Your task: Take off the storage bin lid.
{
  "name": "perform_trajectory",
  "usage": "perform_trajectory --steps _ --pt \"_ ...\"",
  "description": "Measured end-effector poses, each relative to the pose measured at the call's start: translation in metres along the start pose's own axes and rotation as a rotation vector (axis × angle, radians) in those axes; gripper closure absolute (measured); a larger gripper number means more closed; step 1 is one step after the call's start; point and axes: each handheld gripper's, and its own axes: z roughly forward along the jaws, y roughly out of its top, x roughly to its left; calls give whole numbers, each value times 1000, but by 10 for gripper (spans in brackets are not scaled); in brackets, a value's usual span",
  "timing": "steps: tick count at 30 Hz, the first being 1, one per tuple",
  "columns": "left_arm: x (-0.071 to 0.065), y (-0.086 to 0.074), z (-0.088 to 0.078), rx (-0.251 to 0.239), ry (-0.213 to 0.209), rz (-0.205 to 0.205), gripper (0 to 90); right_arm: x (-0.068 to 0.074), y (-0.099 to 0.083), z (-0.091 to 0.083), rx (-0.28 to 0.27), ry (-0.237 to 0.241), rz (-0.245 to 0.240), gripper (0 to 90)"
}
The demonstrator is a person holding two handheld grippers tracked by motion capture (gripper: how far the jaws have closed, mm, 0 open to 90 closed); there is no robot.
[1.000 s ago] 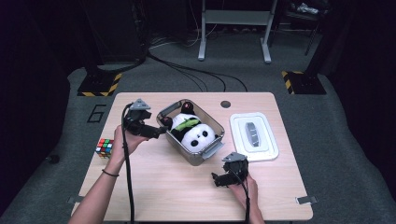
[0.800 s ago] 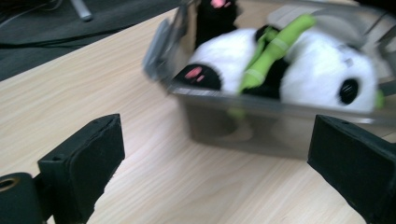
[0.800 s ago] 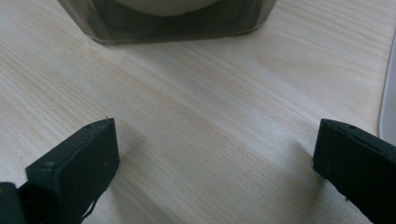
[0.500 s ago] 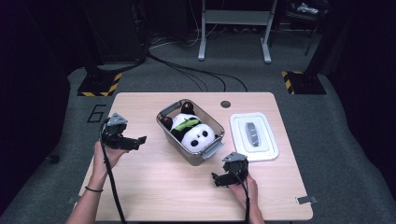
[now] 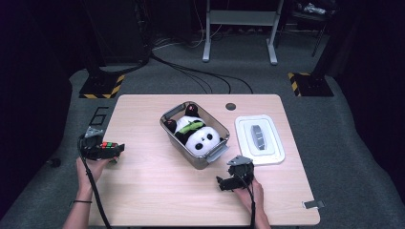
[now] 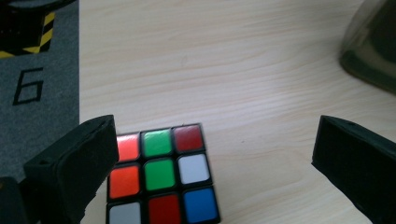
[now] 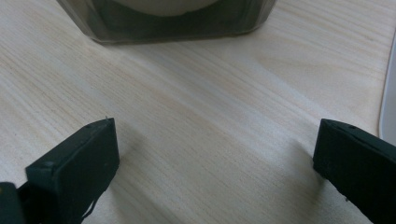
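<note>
A colour cube [image 5: 109, 145] [image 6: 161, 179] lies near the table's left edge. My left gripper [image 5: 116, 149] [image 6: 214, 135] hangs just over it, open, its jaws having just been opening. The cube sits between them close to the left jaw, and the right jaw stands well clear of it. A plush panda [image 5: 200, 136] lies in a clear plastic bin [image 5: 217, 155] at mid table. My right gripper [image 5: 224, 183] [image 7: 215, 135] rests open on bare wood just in front of the bin [image 7: 177, 23], with nothing between its jaws.
A white lid [image 5: 274, 152] with a grey handle lies flat to the right of the bin. The bin's corner [image 6: 373, 51] shows at the far right of the left gripper view. Grey floor with a painted 6 [image 6: 28, 86] borders the table's left edge.
My left gripper has swung from the bin's left rim out to the table's left edge and come down over the cube. The right gripper has stayed put.
</note>
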Motion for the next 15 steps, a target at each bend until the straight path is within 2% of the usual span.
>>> perform_trajectory --steps 8,11,13,14,15 --pt "15 -20 14 7 20 -56 3 0 0 0 -1 -1 -5 0" --pt "18 -25 19 26 18 -56 7 0 0 0 -1 -1 -5 0" --pt "18 -27 20 20 19 -57 82 0 0 0 -1 -1 -5 0" --pt "17 -30 21 16 17 -49 82 0 0 0 -1 0 -5 0" --pt "18 -31 23 16 14 -52 153 0 0 0 -1 0 -5 0"
